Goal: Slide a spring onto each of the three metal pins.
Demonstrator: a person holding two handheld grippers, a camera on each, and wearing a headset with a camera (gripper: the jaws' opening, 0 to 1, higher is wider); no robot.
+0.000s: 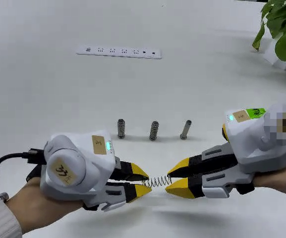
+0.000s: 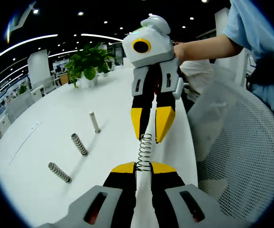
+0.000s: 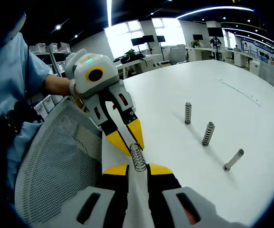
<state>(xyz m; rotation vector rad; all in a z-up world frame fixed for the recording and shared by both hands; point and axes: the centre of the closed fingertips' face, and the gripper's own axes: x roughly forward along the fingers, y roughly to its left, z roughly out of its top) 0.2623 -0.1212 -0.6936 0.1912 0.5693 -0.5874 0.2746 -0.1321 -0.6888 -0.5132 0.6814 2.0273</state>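
Observation:
A loose spring (image 1: pixel 157 181) hangs level just above the white table (image 1: pixel 58 89), stretched between the two grippers. My left gripper (image 1: pixel 142 183) is shut on its left end, and my right gripper (image 1: pixel 174 179) is shut on its right end. In the left gripper view the spring (image 2: pixel 145 152) runs from my own jaws (image 2: pixel 144 167) up to the right gripper (image 2: pixel 148 129). Behind them stand three pins in a row. The left pin (image 1: pixel 121 128) and the middle pin (image 1: pixel 154 131) each wear a spring. The right pin (image 1: pixel 185 129) is bare.
A white power strip (image 1: pixel 119 51) lies at the back of the table. A potted plant (image 1: pixel 281 27) stands at the far right. A black cable (image 1: pixel 4 166) trails from the left gripper. A mesh chair (image 3: pixel 61 166) sits by the table's near edge.

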